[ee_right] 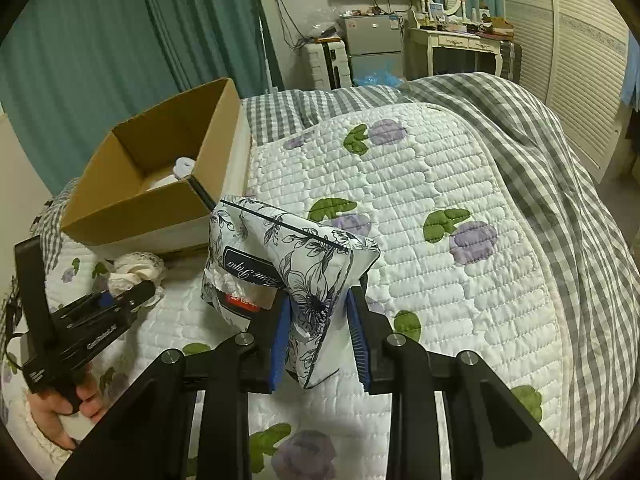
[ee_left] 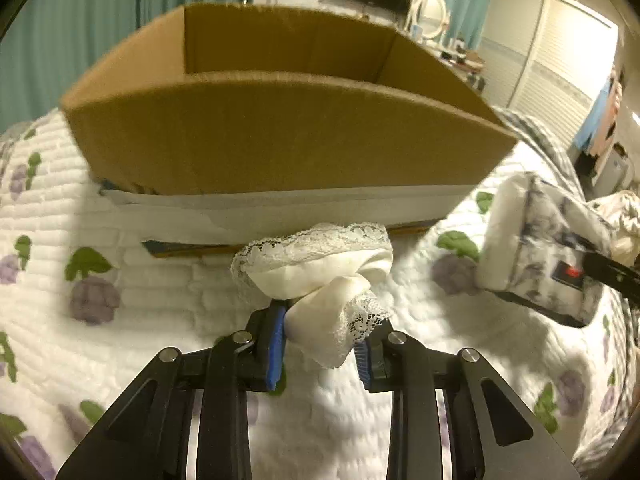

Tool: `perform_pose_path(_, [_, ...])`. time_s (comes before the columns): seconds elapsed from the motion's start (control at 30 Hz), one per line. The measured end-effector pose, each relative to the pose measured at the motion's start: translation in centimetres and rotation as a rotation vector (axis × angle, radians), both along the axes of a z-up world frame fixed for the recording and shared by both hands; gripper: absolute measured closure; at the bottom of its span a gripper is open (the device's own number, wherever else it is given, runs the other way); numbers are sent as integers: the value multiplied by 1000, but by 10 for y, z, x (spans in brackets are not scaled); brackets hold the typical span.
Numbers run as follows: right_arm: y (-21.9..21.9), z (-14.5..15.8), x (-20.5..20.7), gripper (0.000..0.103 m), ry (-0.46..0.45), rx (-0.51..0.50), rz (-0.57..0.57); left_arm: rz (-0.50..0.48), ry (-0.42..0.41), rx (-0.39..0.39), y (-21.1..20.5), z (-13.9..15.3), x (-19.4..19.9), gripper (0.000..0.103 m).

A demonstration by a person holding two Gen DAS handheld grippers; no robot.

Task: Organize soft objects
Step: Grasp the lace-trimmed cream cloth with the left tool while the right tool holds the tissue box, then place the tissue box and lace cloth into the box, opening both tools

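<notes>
Left gripper (ee_left: 320, 344) jaws pinch the lace cloth (ee_left: 320, 268); right gripper (ee_right: 318, 340) jaws clamp the tissue pack (ee_right: 288, 256). Lift both clear over the box (ee_left: 280, 136) wall before releasing.

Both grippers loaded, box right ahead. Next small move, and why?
Probably lift the left gripper with its lace cloth up over the near wall of the cardboard box. The cloth is pinched between the fingers and sits just in front of that wall, lower than its rim. The right gripper holds the floral tissue pack farther from the box, so it can wait.
</notes>
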State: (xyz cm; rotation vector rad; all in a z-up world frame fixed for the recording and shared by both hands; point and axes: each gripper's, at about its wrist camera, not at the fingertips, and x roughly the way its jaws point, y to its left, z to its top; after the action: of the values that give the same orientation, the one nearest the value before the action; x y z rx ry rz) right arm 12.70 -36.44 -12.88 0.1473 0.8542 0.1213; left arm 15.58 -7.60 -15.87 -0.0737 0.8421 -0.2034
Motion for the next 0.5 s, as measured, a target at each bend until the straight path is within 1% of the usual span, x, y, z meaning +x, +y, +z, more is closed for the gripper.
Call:
perform_pose_path(0.17, [4,15,-19,76,-52,8,-3,-15,-26,-12,4,22,-29,76])
perform_pose_path(0.27, [9,30,-30,76,-86,15,6,-29,-55,0,5,38,-48,76])
perform_pose_path(0.37, [20,48,-41,76,-127,4,24,-32,-88,4,9,56,-69,76])
perform_pose_path(0.5, [35,76,-50,77,-185,5,57,-34,-143,0,14,84,-78,75])
